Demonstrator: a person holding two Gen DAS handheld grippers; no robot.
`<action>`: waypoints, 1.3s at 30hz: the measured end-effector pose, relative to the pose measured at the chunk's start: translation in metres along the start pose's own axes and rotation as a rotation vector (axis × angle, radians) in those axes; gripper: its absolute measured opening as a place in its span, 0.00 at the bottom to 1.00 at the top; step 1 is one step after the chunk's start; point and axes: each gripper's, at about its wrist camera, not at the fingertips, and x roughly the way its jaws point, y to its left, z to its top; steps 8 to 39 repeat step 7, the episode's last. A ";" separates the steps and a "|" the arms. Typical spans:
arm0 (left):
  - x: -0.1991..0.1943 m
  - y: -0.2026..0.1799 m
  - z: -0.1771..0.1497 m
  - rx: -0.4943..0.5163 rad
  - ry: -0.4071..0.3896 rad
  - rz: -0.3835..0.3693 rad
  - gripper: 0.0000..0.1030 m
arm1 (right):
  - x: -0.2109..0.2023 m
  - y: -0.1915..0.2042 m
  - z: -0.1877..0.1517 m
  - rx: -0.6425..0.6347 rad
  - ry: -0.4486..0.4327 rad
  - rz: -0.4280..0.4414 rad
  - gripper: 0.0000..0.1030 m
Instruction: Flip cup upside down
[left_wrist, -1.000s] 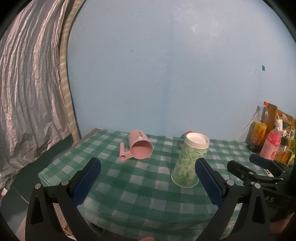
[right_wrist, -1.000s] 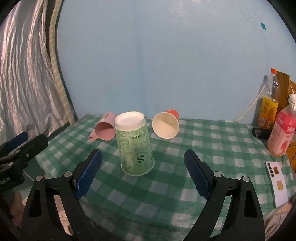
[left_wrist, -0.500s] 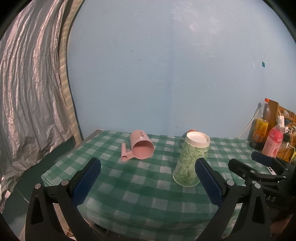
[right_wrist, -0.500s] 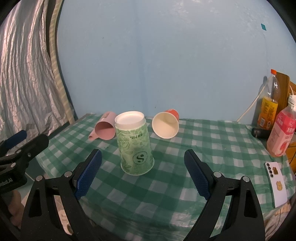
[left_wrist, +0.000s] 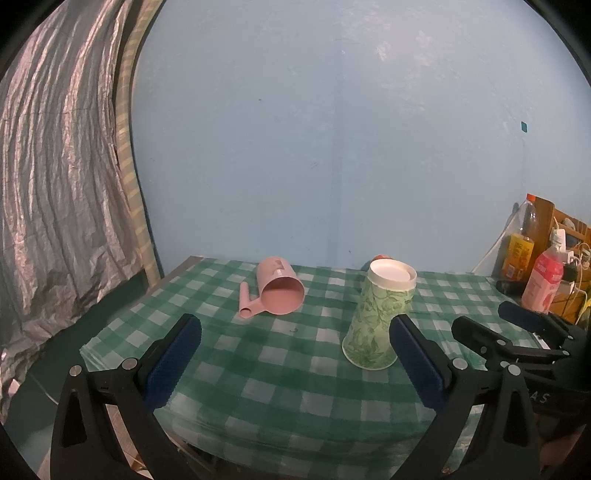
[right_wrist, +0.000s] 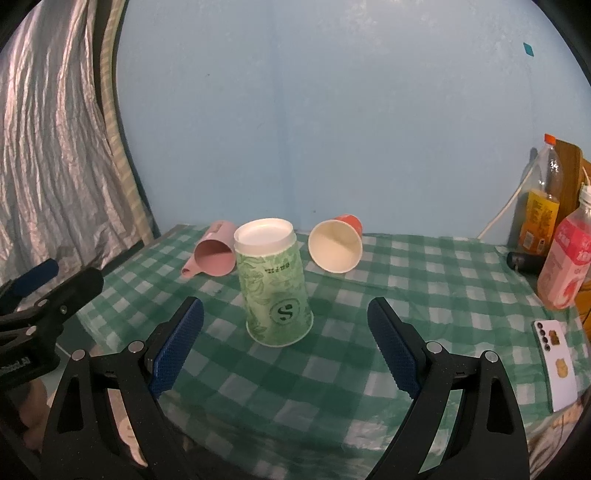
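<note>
Two tools hang spread and empty over the desk (right_wrist: 424, 280). Ahead of the right tool (right_wrist: 284, 343), between its fingers, the green cup (right_wrist: 275, 288) stands upside down; the left tool (left_wrist: 295, 354) has it just off its right finger.

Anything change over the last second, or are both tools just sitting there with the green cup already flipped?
Only the left tool moved: its view drew back and rose slightly, so the table looks lower and farther away. Nothing was gripped or released. The right tool stays open and in place. The green cup still stands mouth down, and the pink cup and orange cup still lie on their sides.
</note>
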 end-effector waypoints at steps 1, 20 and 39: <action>0.000 0.000 0.000 0.000 -0.001 -0.002 1.00 | 0.000 0.000 0.000 -0.002 0.002 0.001 0.87; 0.000 -0.002 -0.001 0.007 -0.004 -0.010 1.00 | 0.001 0.000 0.000 -0.003 0.008 0.007 0.87; 0.000 -0.002 -0.001 0.007 -0.004 -0.010 1.00 | 0.001 0.000 0.000 -0.003 0.008 0.007 0.87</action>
